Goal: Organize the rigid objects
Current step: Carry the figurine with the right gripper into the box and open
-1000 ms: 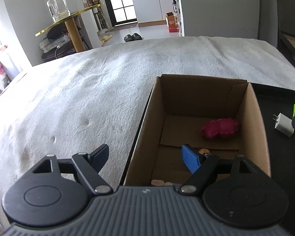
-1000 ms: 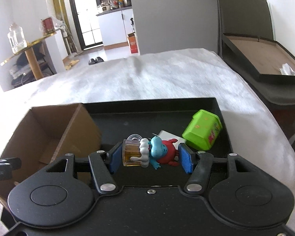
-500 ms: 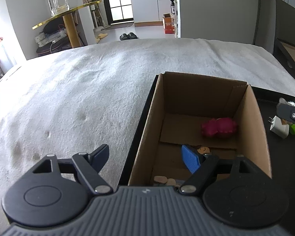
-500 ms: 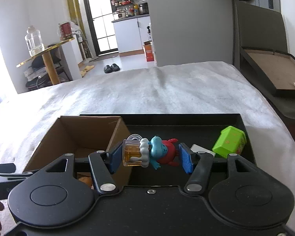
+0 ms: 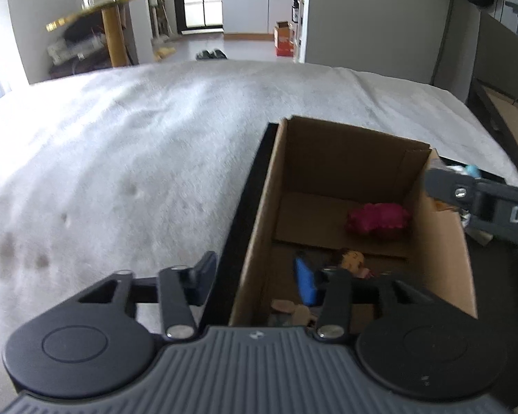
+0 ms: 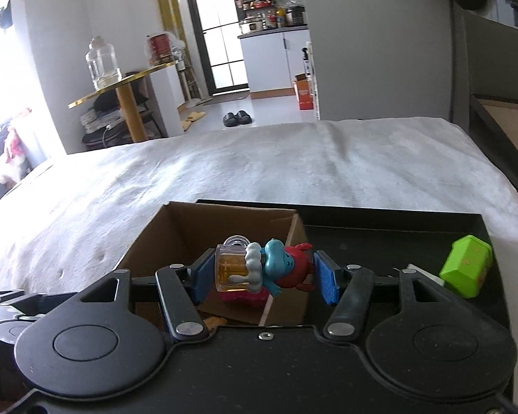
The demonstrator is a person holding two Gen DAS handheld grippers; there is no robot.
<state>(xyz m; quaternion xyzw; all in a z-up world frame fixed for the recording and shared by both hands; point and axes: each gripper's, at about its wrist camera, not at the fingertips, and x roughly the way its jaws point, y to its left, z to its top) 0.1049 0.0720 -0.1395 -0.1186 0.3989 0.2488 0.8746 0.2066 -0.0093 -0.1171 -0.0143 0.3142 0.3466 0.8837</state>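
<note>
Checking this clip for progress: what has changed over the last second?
The right gripper, clamped on the figurine, has carried it from over the tray to over the box. The left gripper has just been closing astride the box's near-left wall. The pink toy and green block stayed put.

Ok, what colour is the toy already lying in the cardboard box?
Magenta pink toy; it shows best in the left wrist view.

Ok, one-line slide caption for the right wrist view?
Right tool carries a blue figurine with a beer mug above the cardboard box, green toy block left on the black tray.
</note>
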